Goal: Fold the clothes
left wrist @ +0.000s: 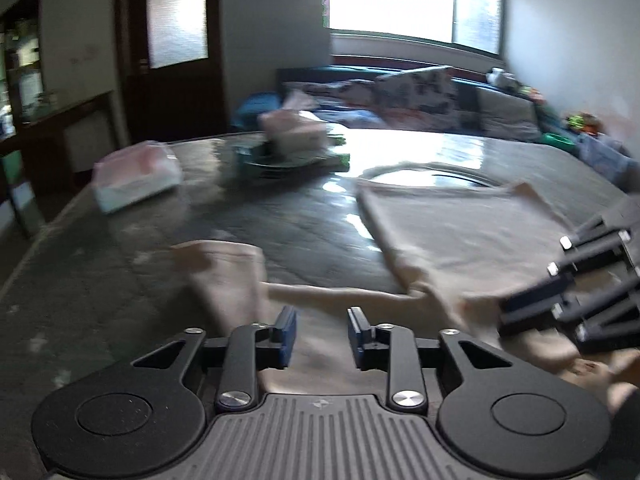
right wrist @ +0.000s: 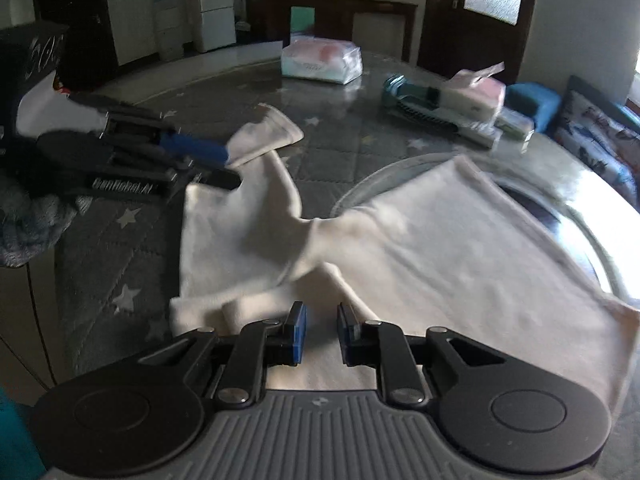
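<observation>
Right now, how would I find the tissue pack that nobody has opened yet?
Start at the big grey star-patterned table with the cream garment spread on it. Look to its far edge, towards the white fridge. The sealed tissue pack lies there alone, flat and smooth; the other pack has a tissue sticking up.

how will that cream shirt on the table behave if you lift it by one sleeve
The cream shirt will probably go limp: it already lies creased and bunched at the middle. It looks thin and light, so the rest should trail after. The glossy table may let it slide rather than stay put.
</observation>
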`<state>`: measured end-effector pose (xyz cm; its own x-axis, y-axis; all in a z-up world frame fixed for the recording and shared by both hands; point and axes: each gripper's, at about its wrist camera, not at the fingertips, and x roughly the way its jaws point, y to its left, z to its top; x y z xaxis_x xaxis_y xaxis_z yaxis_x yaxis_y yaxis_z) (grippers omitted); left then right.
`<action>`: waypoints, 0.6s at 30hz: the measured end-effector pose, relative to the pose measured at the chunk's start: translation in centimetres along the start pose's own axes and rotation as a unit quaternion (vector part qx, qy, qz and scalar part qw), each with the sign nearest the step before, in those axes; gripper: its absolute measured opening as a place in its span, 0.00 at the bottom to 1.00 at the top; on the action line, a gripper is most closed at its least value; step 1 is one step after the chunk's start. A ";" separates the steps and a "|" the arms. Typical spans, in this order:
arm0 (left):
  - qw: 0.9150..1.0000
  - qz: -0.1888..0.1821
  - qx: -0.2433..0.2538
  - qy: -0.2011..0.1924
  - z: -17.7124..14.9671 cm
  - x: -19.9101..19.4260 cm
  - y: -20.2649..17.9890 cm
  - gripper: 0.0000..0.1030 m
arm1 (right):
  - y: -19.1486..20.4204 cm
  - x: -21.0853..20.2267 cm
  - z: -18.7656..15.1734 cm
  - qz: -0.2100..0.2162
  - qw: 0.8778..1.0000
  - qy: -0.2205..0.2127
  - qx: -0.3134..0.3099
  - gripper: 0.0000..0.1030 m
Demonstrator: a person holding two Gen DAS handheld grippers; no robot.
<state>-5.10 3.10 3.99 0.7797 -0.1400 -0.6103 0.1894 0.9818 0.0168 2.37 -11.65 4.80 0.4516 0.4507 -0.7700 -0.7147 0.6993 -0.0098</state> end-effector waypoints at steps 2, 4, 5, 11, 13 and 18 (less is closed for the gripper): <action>1.000 0.010 -0.002 0.000 0.3 0.6 0.6 0.34 | 0.1 0.0 0.2 -0.001 1.000 -0.004 0.000 0.16; 1.000 0.014 0.000 0.001 0.5 1.3 0.9 0.34 | 0.1 -0.4 0.3 -0.001 1.000 -0.009 0.003 0.16; 1.000 0.017 0.005 0.001 0.7 1.6 0.9 0.34 | 0.1 -0.7 0.3 -0.002 1.000 -0.010 0.003 0.16; 0.999 0.047 0.020 0.012 1.4 4.4 1.4 0.34 | -0.1 -2.5 -0.1 -0.009 1.000 -0.020 0.008 0.16; 0.999 0.048 0.016 0.016 1.3 4.9 1.8 0.34 | -0.2 -3.0 -0.4 -0.011 1.000 -0.022 0.010 0.16; 0.998 0.051 0.016 0.013 1.1 4.9 2.3 0.13 | -0.7 -3.8 -1.0 -0.019 0.999 -0.026 0.022 0.16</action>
<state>-0.16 4.52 1.94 0.7796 -0.0360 -0.6253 0.1292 0.9861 0.1044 0.59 -14.41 7.13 0.5062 0.4513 -0.7349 -0.6731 0.7395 -0.0095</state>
